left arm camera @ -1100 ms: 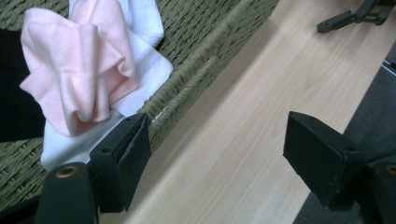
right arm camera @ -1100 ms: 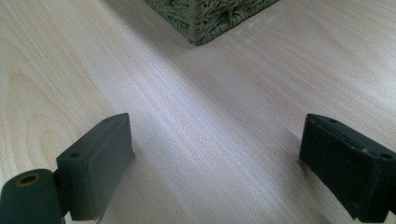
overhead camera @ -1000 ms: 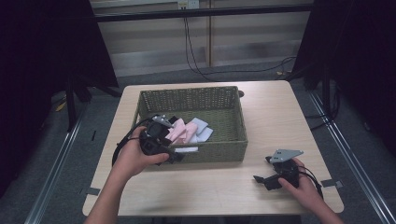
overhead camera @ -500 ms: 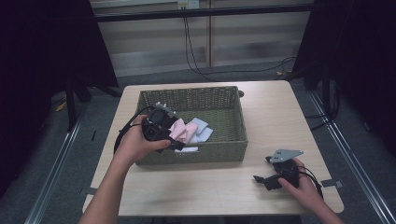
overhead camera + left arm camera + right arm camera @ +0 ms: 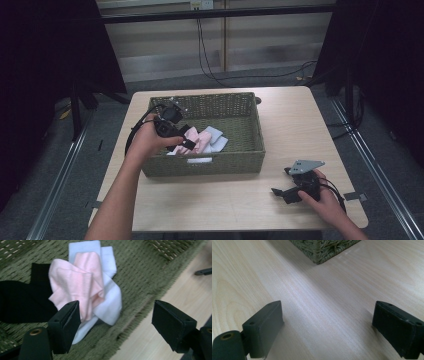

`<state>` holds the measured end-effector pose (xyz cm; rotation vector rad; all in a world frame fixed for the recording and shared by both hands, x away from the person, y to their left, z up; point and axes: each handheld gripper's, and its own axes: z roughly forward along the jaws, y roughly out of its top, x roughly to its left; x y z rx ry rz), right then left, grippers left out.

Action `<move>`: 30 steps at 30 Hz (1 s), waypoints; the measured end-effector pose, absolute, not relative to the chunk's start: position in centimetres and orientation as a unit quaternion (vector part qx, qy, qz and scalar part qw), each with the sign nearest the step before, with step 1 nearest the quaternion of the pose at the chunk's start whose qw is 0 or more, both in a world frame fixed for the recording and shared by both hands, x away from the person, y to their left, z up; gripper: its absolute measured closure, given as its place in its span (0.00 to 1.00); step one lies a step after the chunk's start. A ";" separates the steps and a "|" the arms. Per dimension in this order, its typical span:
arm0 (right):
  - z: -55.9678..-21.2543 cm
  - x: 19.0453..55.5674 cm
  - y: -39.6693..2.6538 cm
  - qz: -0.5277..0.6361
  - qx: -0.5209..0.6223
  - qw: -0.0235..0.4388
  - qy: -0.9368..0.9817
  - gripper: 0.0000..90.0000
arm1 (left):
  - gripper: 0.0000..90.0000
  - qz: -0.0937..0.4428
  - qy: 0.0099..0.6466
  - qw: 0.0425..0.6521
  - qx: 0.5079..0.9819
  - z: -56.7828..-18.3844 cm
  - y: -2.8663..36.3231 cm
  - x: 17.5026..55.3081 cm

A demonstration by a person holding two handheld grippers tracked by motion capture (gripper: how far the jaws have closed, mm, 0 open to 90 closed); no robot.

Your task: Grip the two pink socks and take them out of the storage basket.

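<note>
My left hand-held gripper (image 5: 181, 139) hangs over the left part of the green woven basket (image 5: 250, 150), jaws spread wide with nothing between them. Looking along those jaws, I see a pink cloth (image 5: 77, 282) bunched on top of a white cloth (image 5: 110, 300), with a pale blue cloth (image 5: 83, 246) peeking out behind, and a black cloth (image 5: 22, 301) lying flat just beside the pink one. All of them rest on the basket's floor. One jaw sits above the edge of the pink cloth; the other is out over the basket's near wall, toward the pale wooden worktop (image 5: 150, 335).

My right hand-held gripper (image 5: 287, 183) is well apart from all that, down low at the near right corner of the worktop (image 5: 225, 205), with its grey three-cornered plate (image 5: 306, 166) on top. Its jaws are wide open too, gripping nothing, with bare wood grain between them. A corner of the basket (image 5: 324, 250) shows farther off.
</note>
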<state>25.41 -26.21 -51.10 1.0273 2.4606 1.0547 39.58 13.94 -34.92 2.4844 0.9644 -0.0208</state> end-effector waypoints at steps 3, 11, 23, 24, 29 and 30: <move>-51.1 25.4 -26.2 0.364 0.355 0.137 0.850 0.10 | 0.26 -0.009 0.359 0.232 0.904 -35.2 14.1 40.0; -51.1 25.4 -26.2 0.365 0.356 0.136 0.849 0.10 | 0.30 -0.013 0.379 0.222 0.898 -36.1 14.2 41.7; -51.1 25.4 -26.2 0.366 0.355 0.137 0.849 0.10 | 0.35 -0.018 0.412 0.203 0.888 -38.1 14.6 44.1; -51.1 25.4 -26.2 0.365 0.356 0.136 0.849 0.10 | 0.35 -0.018 0.411 0.197 0.890 -38.5 14.3 44.4; -51.1 25.4 -26.2 0.366 0.356 0.136 0.849 0.10 | 0.32 -0.021 0.406 0.196 0.893 -39.8 13.6 45.2; -51.1 25.4 -26.2 0.366 0.355 0.137 0.849 0.10 | 0.31 -0.023 0.406 0.192 0.893 -40.1 13.4 45.3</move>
